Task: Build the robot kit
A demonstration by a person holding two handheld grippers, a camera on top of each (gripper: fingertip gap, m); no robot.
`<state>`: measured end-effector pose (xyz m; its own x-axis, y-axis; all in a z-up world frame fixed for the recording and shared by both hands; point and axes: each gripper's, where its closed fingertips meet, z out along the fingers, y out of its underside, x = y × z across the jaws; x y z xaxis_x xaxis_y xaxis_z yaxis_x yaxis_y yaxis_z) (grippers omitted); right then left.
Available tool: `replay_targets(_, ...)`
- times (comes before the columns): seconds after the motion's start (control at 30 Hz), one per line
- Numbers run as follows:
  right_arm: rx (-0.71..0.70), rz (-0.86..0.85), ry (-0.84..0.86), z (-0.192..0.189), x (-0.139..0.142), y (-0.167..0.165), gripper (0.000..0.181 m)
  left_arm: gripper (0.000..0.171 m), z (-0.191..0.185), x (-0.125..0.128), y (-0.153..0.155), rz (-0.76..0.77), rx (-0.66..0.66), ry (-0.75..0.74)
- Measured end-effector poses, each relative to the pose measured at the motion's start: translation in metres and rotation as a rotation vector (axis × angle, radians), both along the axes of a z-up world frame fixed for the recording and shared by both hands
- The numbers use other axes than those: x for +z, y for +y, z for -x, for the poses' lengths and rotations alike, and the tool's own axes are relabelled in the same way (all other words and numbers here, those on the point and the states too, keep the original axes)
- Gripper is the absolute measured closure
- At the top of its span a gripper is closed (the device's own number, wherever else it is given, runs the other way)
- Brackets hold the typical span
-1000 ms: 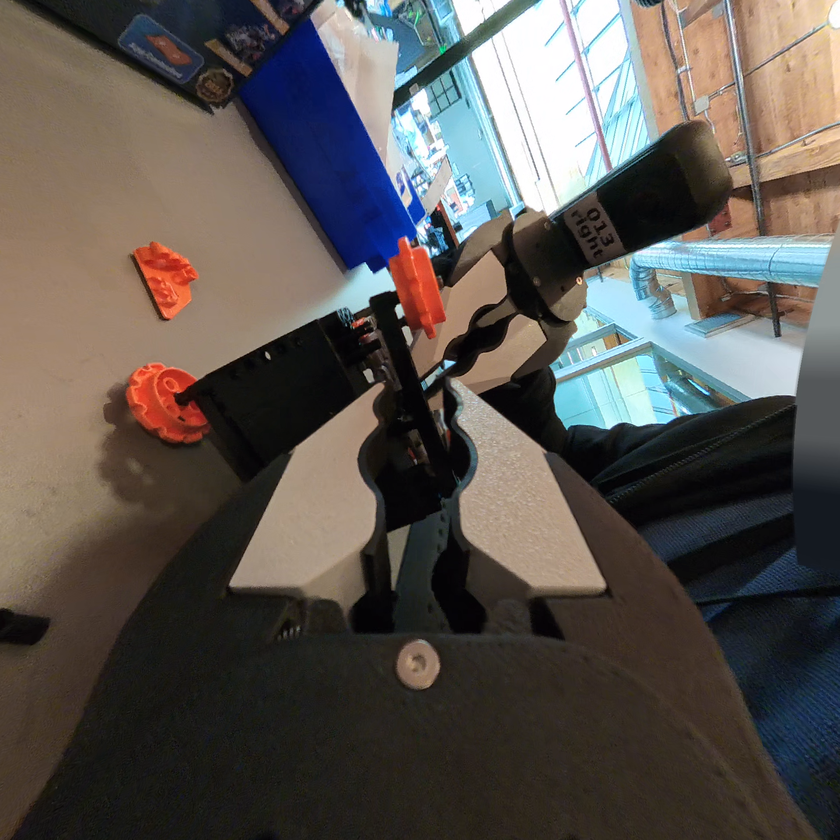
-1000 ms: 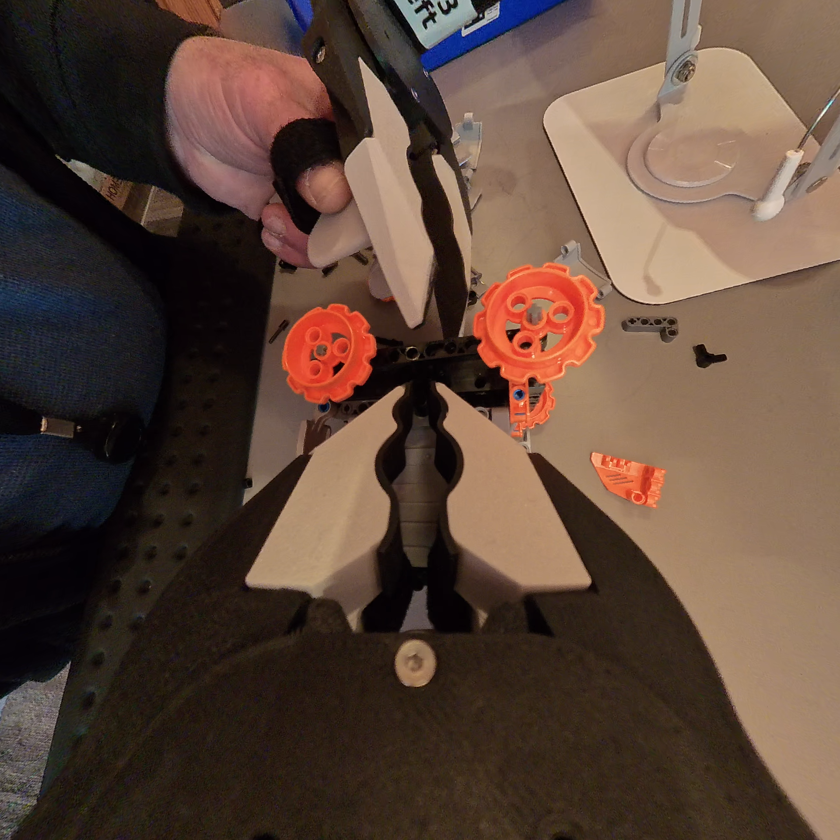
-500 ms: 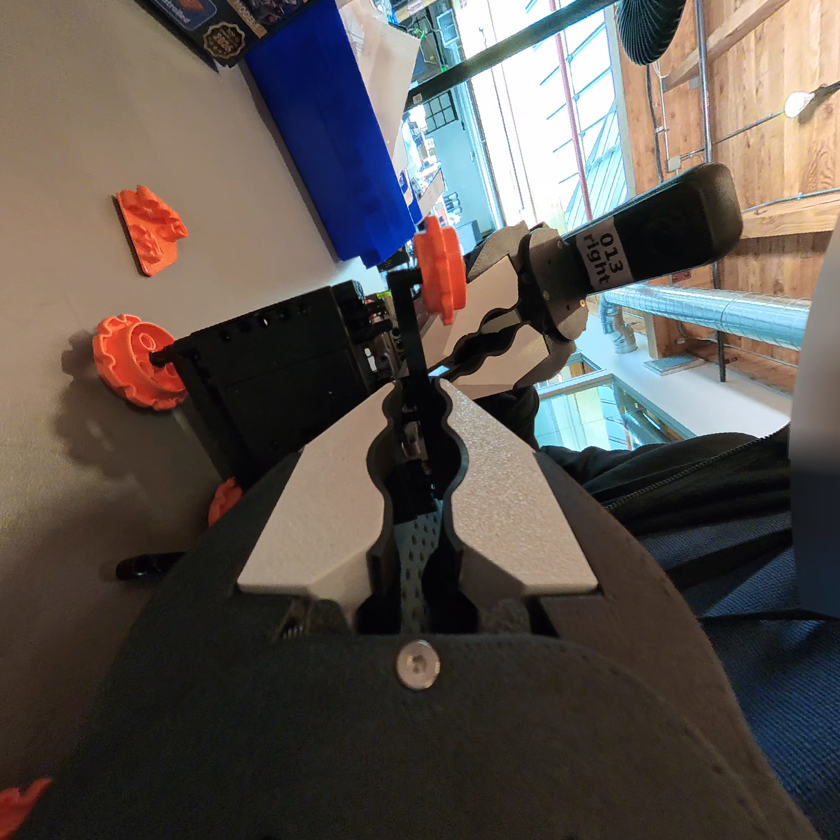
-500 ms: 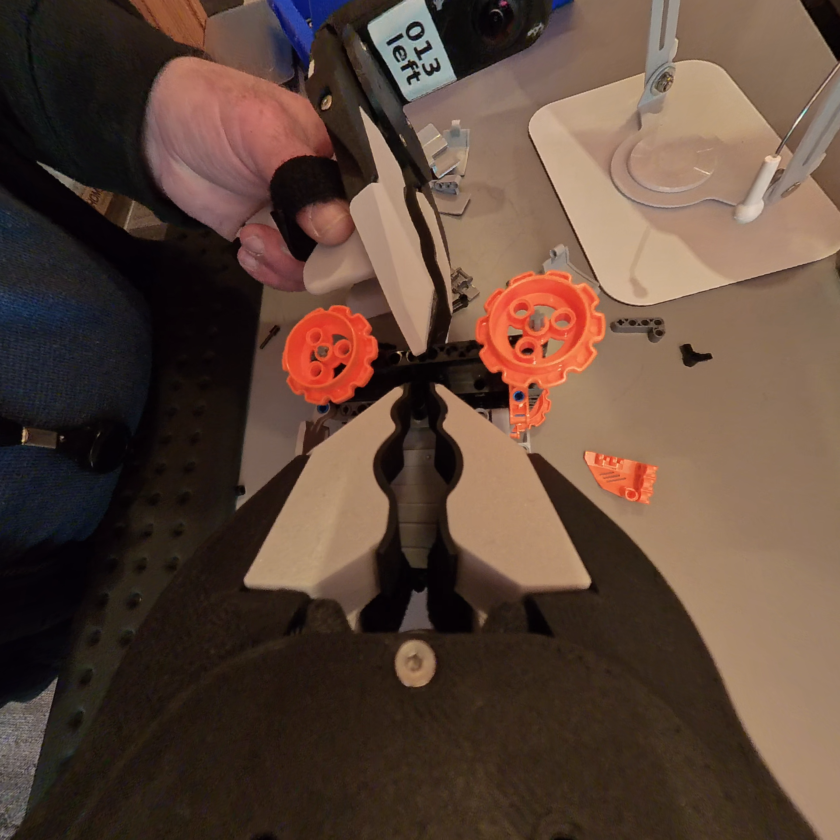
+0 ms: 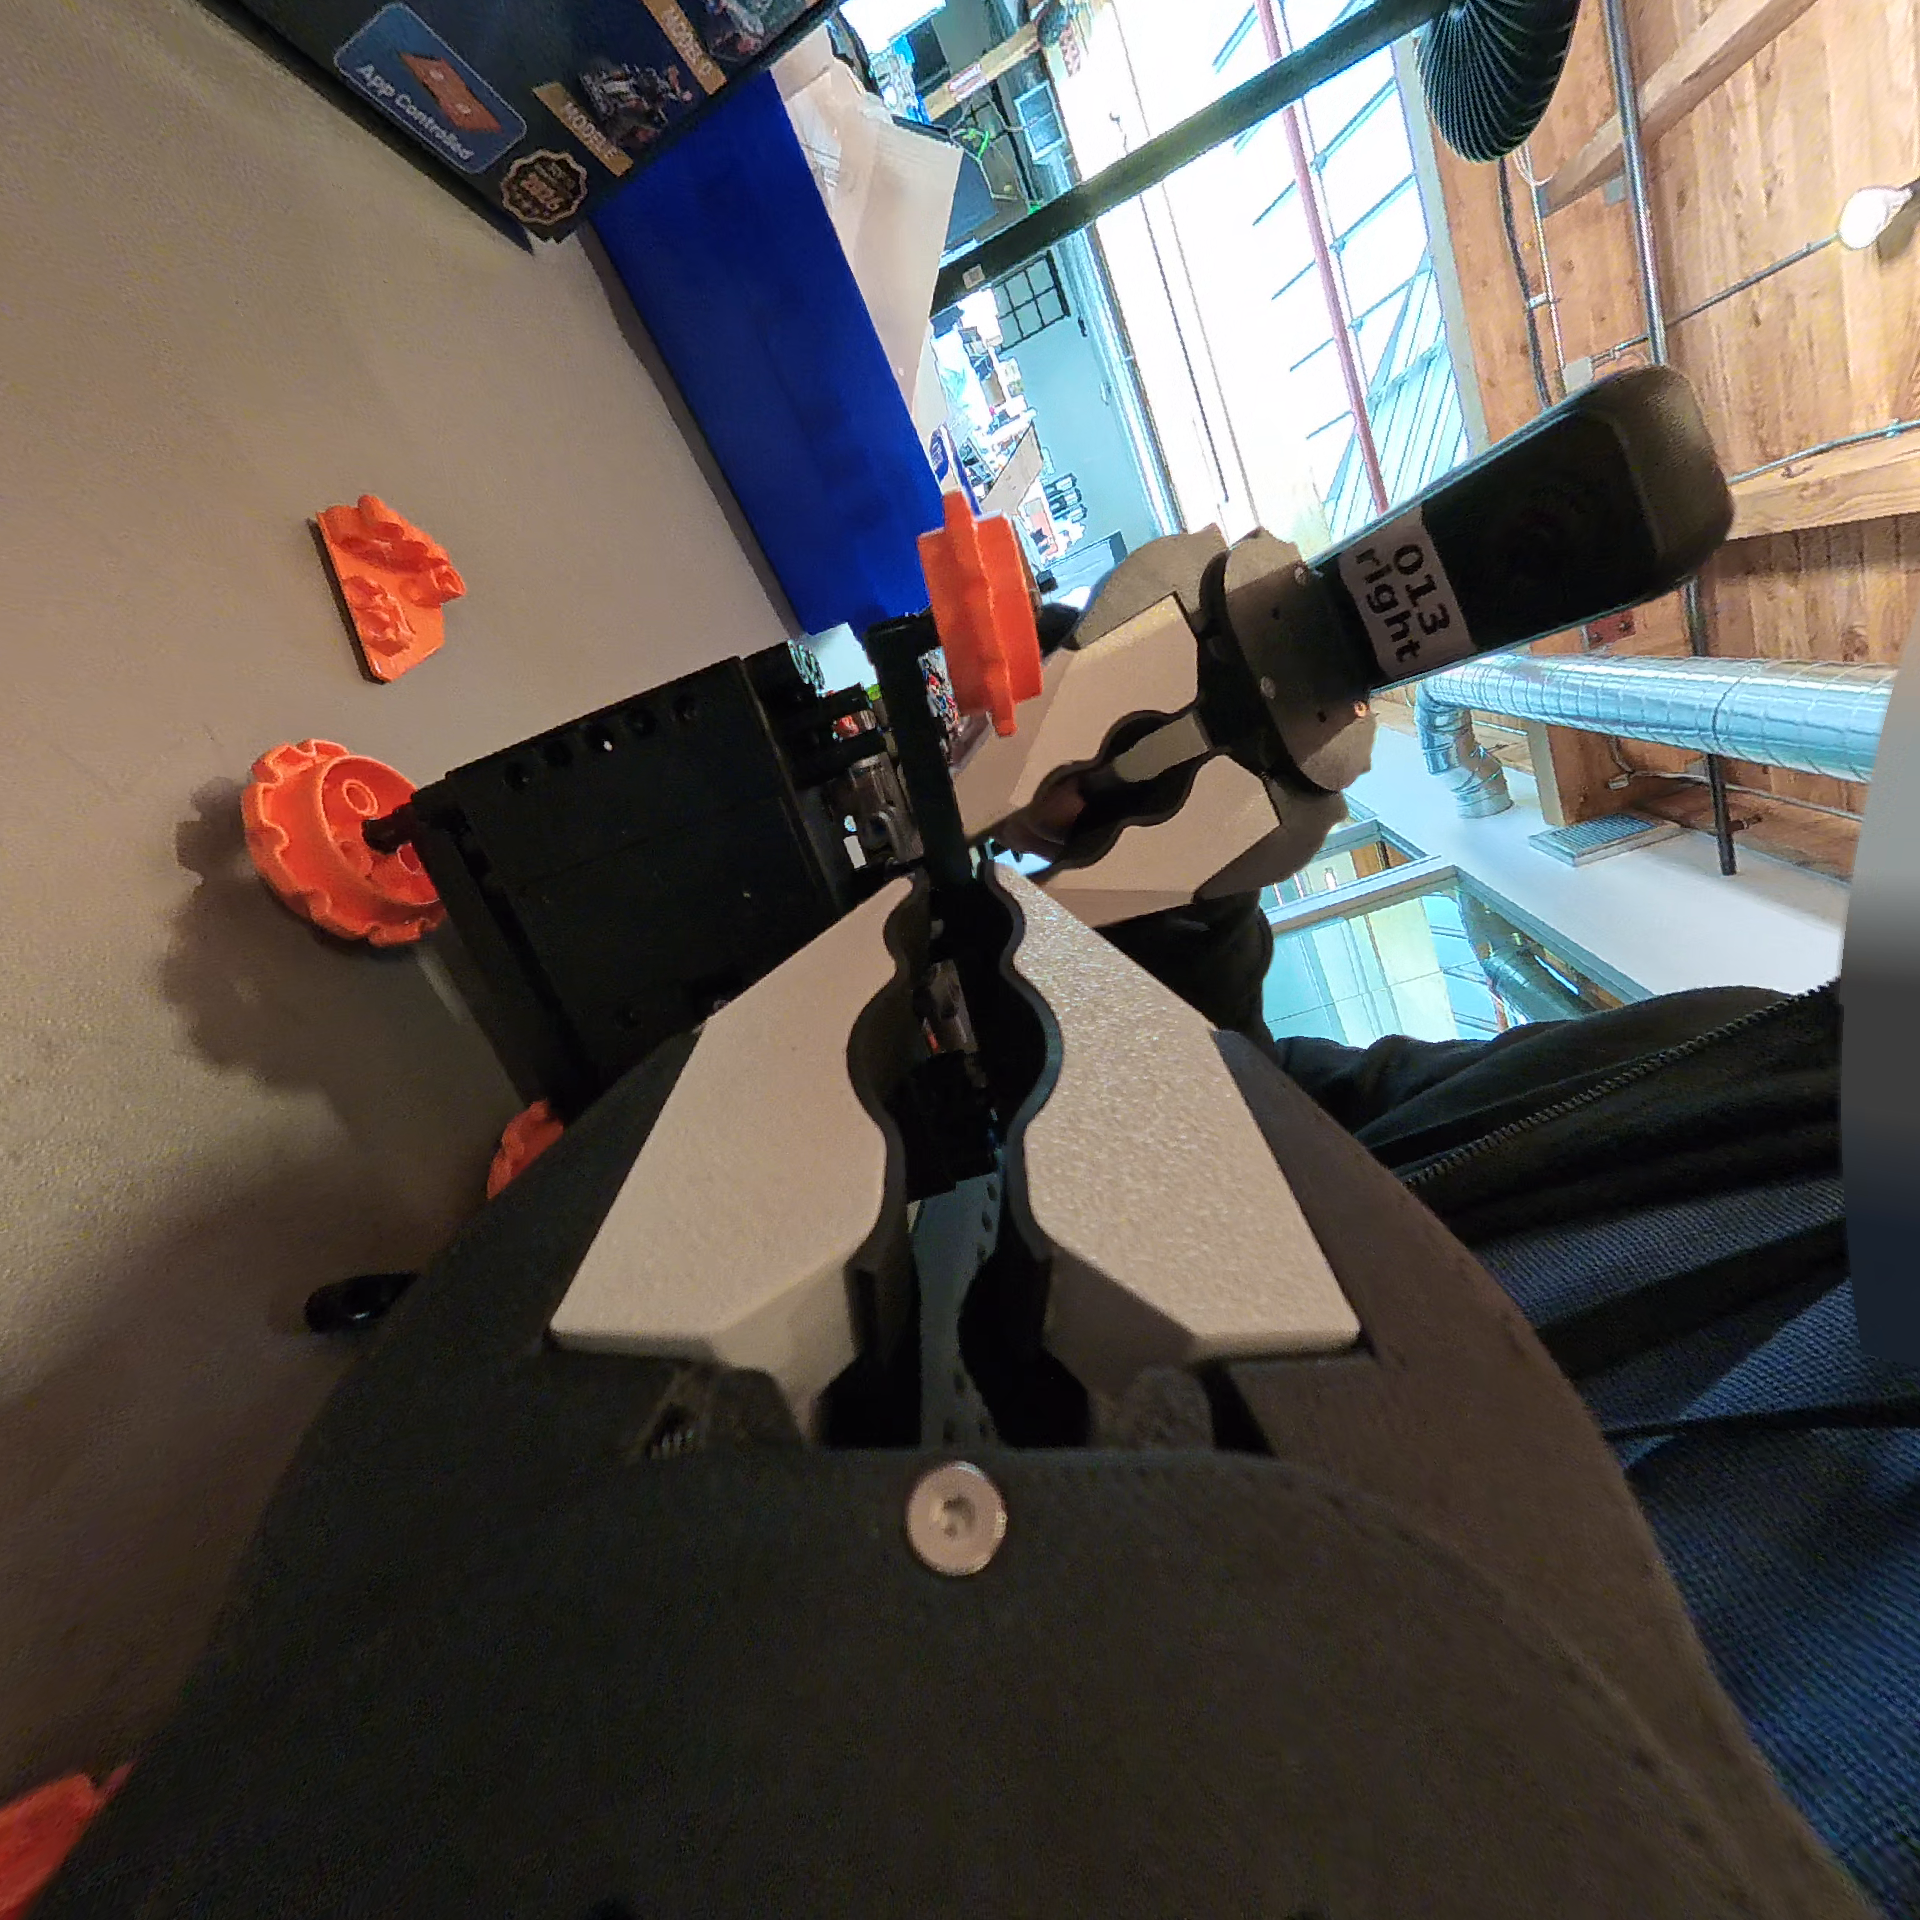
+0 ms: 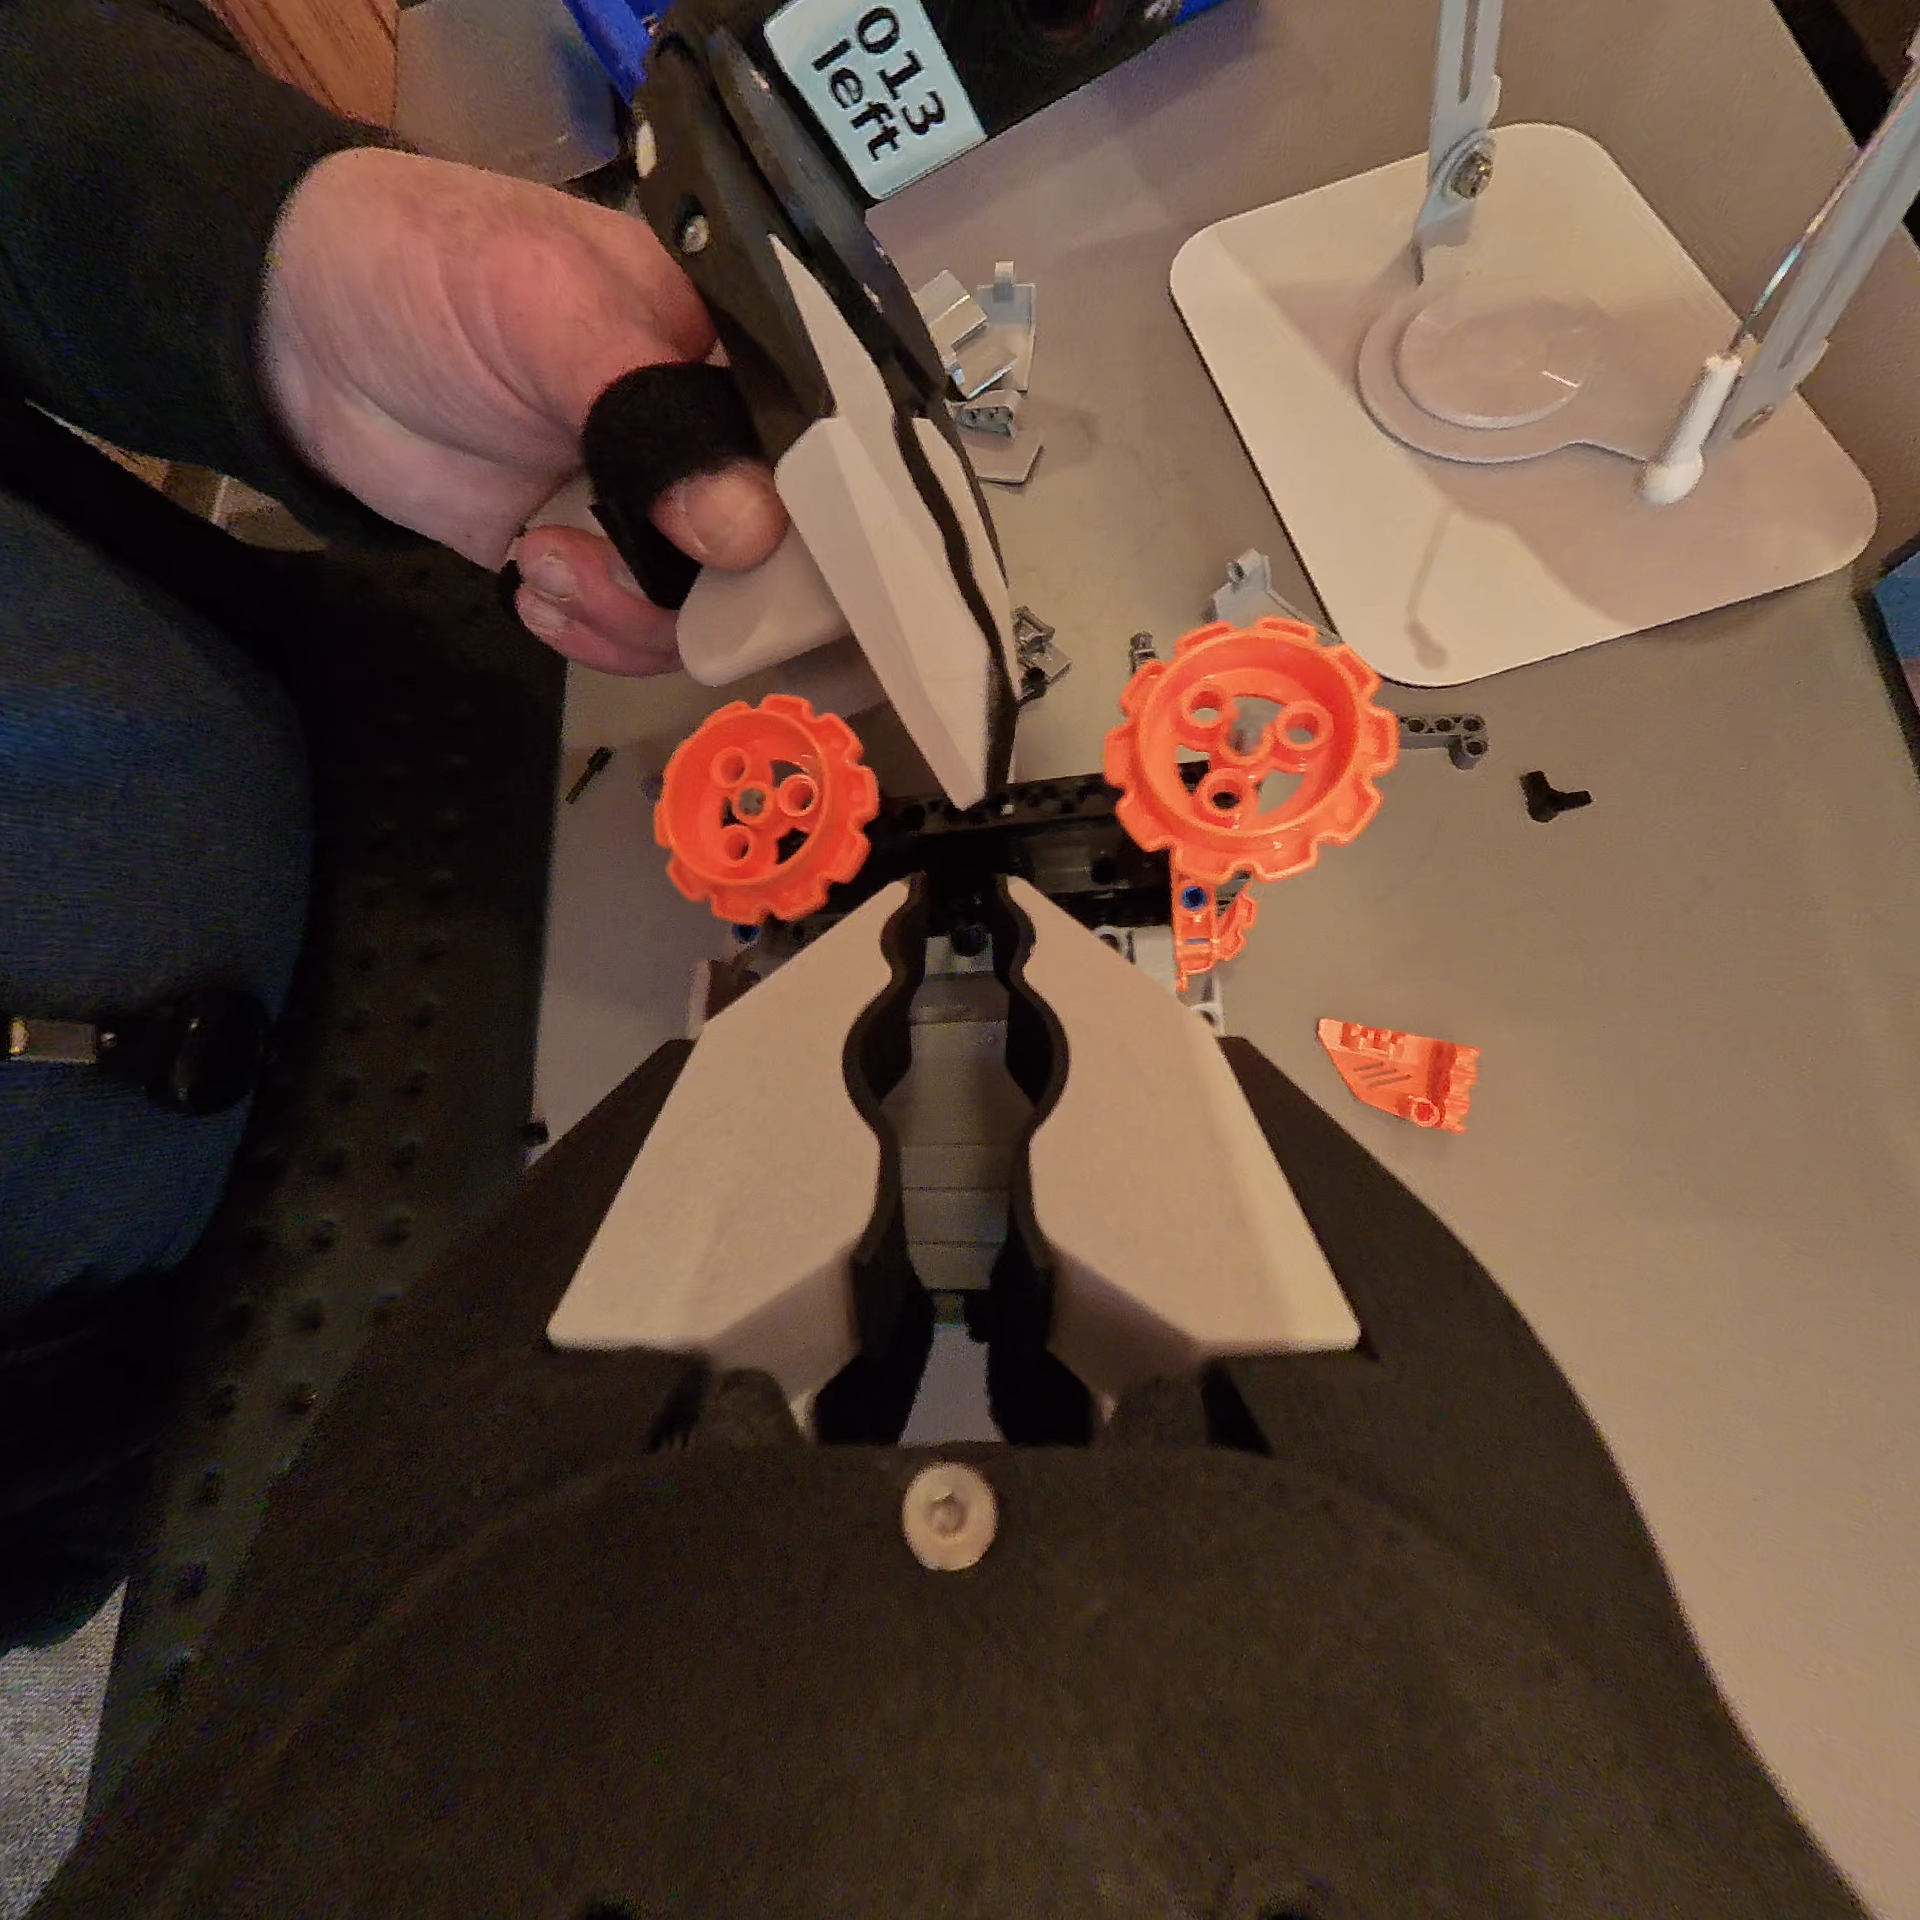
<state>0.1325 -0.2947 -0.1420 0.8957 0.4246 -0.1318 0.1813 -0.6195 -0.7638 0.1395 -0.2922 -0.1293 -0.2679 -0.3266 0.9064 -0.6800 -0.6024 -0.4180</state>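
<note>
A black brick-built model (image 5: pixel 644 862) carries two orange toothed wheels, one low by the table (image 5: pixel 332 842) and one high (image 5: pixel 982 623). My left gripper (image 5: pixel 951 888) is shut on a thin black beam (image 5: pixel 925 748) of the model. My right gripper (image 6: pixel 956 888) is shut on the model's grey and black middle part (image 6: pixel 956 1091), between the two wheels (image 6: pixel 764 821) (image 6: pixel 1247 748). The left gripper (image 6: pixel 982 795), held by a hand (image 6: pixel 468 384), meets the black beam (image 6: pixel 1049 810) from above. The right gripper (image 5: pixel 1023 842) comes in opposite the left one.
A loose orange panel piece (image 6: pixel 1397 1070) (image 5: pixel 390 587) lies on the grey table. A white stand base (image 6: pixel 1507 416), small grey parts (image 6: pixel 987 343), a grey beam (image 6: pixel 1444 732) and a black pin (image 6: pixel 1548 800) lie beyond. A blue bin (image 5: pixel 769 353) and a printed box (image 5: pixel 582 94) stand behind. The tips of both grippers are at nearly the same place.
Both grippers keep their hold on the model. The left gripper has shifted and tilted slightly; the model and wheels have barely moved.
</note>
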Motion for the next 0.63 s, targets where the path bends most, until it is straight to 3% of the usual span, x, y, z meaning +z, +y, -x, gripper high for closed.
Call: replay_targets(0.63, 0.027, 0.029, -0.056, -0.0009, -0.0068, 0.0029, 0.176, 0.165, 0.0010, 0.0007, 0.0015, -0.006, -0.021, -0.005)
